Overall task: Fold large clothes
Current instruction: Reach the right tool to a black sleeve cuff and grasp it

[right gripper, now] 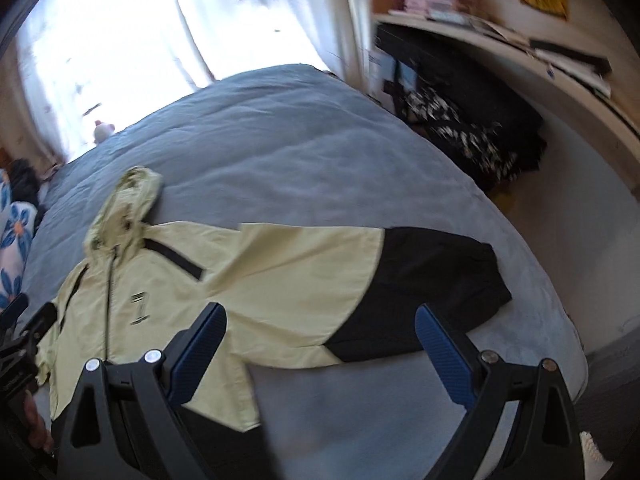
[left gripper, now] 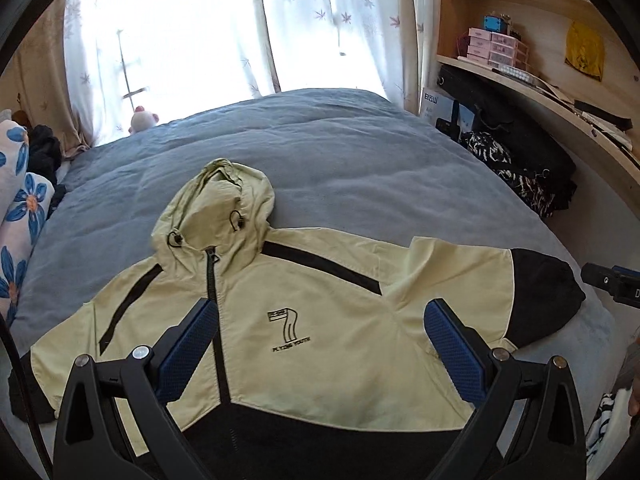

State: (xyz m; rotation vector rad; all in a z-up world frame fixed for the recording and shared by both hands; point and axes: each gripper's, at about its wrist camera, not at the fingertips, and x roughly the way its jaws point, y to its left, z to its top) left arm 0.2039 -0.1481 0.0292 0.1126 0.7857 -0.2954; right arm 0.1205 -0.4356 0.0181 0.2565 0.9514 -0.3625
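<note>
Two grippers hang over one pale yellow and black hooded jacket (left gripper: 320,320), which lies face up and spread flat on a bed (left gripper: 320,152) covered in grey bedding. Far to the left of the left gripper (left gripper: 320,320), a blue-flowered pillow (left gripper: 20,232) sits at the bed's edge. That gripper hovers with its jaws wide apart and nothing between them, straddling the jacket's chest: the zip runs under its left finger, the printed "7" logo (left gripper: 286,328) lies between the fingers, and the hood (left gripper: 218,208) lies straight ahead. To its right, the jacket's black-ended sleeve (right gripper: 420,272) stretches outward across the bed. The right gripper (right gripper: 320,324) is poised above that sleeve, likewise spread wide and empty, in a motion-blurred view. Farther right, beyond the bed, stand wooden shelves (left gripper: 520,40).
</note>
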